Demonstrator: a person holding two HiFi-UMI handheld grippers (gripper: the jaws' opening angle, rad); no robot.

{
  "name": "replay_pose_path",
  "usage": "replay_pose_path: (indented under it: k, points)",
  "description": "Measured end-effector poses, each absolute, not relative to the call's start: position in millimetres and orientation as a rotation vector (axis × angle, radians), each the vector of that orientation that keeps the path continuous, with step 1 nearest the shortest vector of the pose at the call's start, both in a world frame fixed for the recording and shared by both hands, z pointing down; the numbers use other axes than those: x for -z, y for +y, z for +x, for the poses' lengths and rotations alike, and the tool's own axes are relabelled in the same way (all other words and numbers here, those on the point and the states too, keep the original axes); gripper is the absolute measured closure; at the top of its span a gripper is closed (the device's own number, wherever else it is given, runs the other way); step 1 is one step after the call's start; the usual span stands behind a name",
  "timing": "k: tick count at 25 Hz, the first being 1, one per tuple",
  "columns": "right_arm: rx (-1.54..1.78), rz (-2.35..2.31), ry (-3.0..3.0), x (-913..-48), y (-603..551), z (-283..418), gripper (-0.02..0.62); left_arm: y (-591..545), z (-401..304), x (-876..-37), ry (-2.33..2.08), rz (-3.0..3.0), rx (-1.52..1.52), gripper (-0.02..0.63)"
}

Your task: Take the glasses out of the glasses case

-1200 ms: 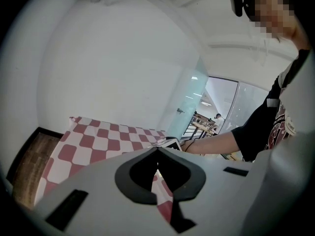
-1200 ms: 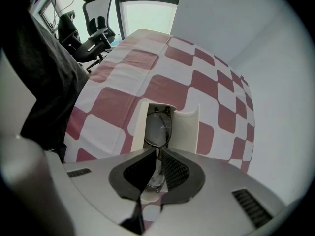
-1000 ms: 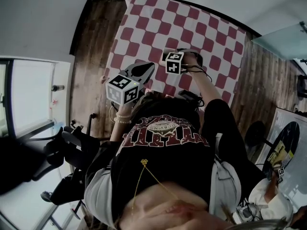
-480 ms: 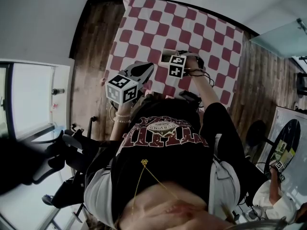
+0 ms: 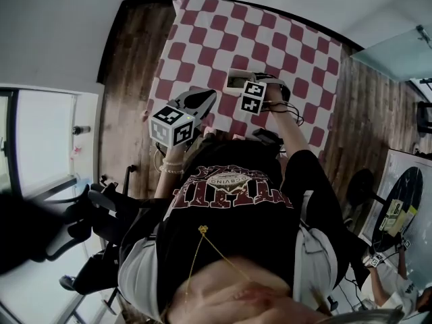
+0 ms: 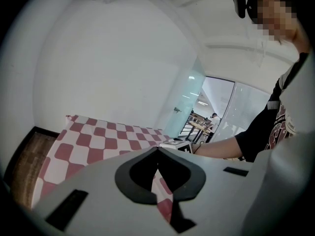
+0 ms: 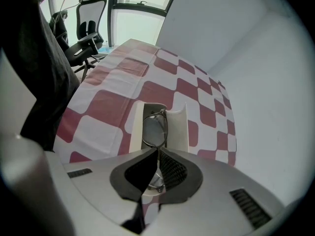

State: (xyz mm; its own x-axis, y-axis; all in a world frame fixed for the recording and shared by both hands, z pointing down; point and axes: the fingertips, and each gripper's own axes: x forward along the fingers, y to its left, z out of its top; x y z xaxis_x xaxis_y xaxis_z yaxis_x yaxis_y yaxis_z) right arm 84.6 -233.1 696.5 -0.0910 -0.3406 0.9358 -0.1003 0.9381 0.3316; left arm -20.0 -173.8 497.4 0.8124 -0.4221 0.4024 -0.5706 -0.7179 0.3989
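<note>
Glasses (image 7: 154, 130) prob. between R tool (image 7: 157, 151) tips, just over case (image 7: 178, 129)

We look through strong fisheye lenses in all three views, with dark vignetted corners and lines bowing toward the edges. Daylight floods in from the window (image 5: 42, 137) at the left, blown out to white, and the checked tablecloth (image 5: 223, 32) is evenly lit with faint, soft shadows. Close to its lens, the grey body of the left gripper (image 6: 157, 150) looks soft and out of focus.
</note>
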Motion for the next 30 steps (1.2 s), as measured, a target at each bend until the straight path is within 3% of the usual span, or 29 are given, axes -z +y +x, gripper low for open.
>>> replay_pose_path:
  k: [30]
  points:
    - [0.27, 0.503, -1.737, -625, -231, 85, 0.568, -169, -16, -512, -0.713, 2.511, -0.498, 0.607]
